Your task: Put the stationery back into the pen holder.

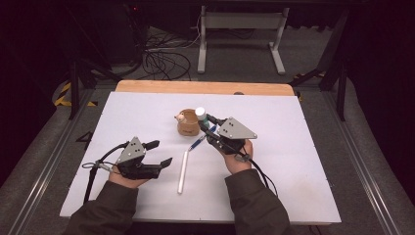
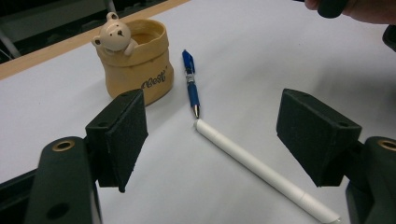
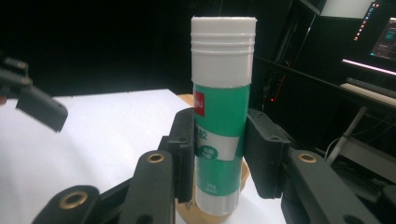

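Observation:
A green glue stick [image 3: 222,107] with a white cap stands upright between the pads of my right gripper [image 3: 219,149], which is shut on it. In the high view the right gripper [image 1: 206,121] holds the glue stick [image 1: 200,113] just above the right rim of a tan pot [image 1: 187,125] with a small bear on its edge. A blue pen [image 1: 198,143] and a white pen [image 1: 182,171] lie on the table, tip to tip. My left gripper [image 1: 163,152] rests at the front left, open and holding nothing. Its view faces the pot [image 2: 135,65], blue pen [image 2: 191,84] and white pen [image 2: 261,172].
A white sheet [image 1: 293,161] covers the table, with a wooden strip [image 1: 205,87] along the far edge. Beyond it stand a white desk frame [image 1: 240,29] and loose cables [image 1: 166,58] on the floor. Metal rails run beside the table.

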Demonstrator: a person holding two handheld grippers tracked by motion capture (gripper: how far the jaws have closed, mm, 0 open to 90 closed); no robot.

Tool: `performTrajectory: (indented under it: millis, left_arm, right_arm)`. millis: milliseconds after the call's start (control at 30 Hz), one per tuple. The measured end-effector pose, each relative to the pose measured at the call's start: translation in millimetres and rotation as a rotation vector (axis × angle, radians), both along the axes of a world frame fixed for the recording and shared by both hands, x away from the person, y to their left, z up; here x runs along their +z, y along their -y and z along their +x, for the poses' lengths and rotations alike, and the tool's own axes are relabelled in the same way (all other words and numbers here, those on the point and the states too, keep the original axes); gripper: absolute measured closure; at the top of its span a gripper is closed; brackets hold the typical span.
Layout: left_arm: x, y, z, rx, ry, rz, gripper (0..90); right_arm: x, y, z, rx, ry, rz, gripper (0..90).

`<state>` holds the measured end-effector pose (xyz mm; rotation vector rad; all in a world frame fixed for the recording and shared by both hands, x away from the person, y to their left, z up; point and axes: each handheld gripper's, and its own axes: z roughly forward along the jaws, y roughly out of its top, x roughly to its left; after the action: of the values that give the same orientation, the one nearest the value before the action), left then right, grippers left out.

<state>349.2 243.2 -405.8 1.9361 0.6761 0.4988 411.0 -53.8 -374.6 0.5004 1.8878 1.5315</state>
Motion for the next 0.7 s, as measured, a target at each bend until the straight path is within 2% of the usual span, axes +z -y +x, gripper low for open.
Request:
performTrajectory:
  millis: [67,300,533,700]
  left_arm:
    - [0.0,-0.6,0.5,-0.002,-0.001,0.004,24.6]
    - [-0.7,-0.7,1.0,-0.002,-0.003,0.008,24.4]
    - [-1.5,-0.7,1.5,-0.001,-0.006,0.008,24.0]
    - [-1.7,-0.6,1.3,-0.012,-0.005,0.0,23.8]
  right_arm:
    - [4.0,-3.3,7.1,0.004,-0.001,0.032,66.1]
    - [4.3,-13.6,24.6,0.008,-0.027,0.071,66.1]
    - [-4.6,-25.5,45.2,-0.002,-0.047,0.097,66.1]
    - [-13.7,-30.7,56.9,-0.026,-0.056,0.092,66.1]
